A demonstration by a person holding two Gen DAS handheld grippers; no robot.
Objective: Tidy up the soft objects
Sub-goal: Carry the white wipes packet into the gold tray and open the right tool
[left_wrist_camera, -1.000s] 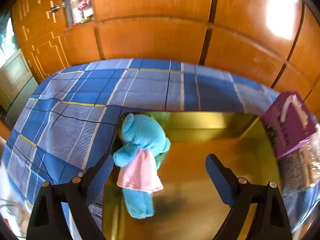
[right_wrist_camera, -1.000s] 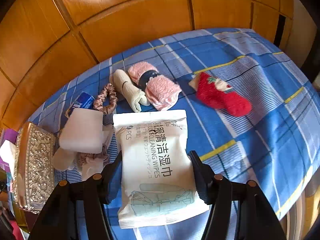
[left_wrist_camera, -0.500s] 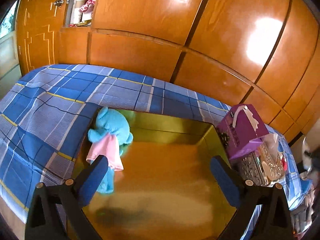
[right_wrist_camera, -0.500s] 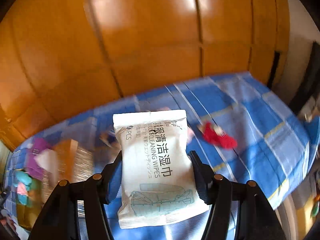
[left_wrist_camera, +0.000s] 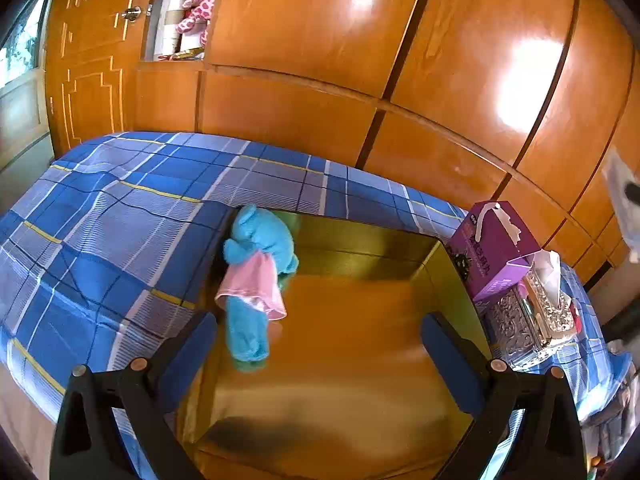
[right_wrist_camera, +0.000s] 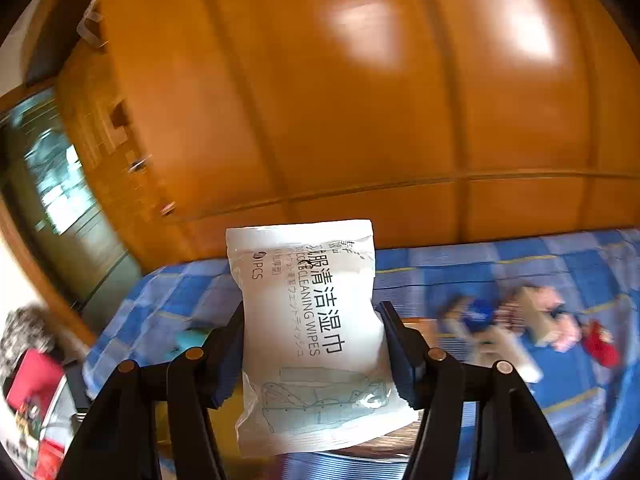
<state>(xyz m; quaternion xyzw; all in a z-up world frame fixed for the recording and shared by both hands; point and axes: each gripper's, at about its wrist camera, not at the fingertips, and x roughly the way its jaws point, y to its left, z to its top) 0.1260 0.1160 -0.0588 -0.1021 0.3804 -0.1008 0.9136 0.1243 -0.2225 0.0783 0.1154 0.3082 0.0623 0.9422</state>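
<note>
My right gripper [right_wrist_camera: 312,344] is shut on a white pack of cleaning wipes [right_wrist_camera: 308,320], held up in the air above the blue plaid bed [right_wrist_camera: 460,276]. In the left wrist view my left gripper [left_wrist_camera: 320,356] stands open over a gold open box [left_wrist_camera: 360,340] on the bed. A blue plush toy in a pink dress [left_wrist_camera: 256,276] lies against the box's left wall. Blurred at the right of the right wrist view are a red sock [right_wrist_camera: 600,346], a pink cloth roll [right_wrist_camera: 560,320] and other small soft items on the bed.
A purple tissue box [left_wrist_camera: 492,248] and a silver patterned tissue holder [left_wrist_camera: 532,316] stand right of the gold box. Orange wooden wardrobe doors [left_wrist_camera: 320,40] rise behind the bed. A shelf niche [left_wrist_camera: 180,28] holds a pink plush. A red box [right_wrist_camera: 32,380] sits at lower left.
My right gripper has lifted the wipes pack off the bed and swung left, leaving the soft items behind at the right. The left gripper has drawn back, showing more of the gold box.
</note>
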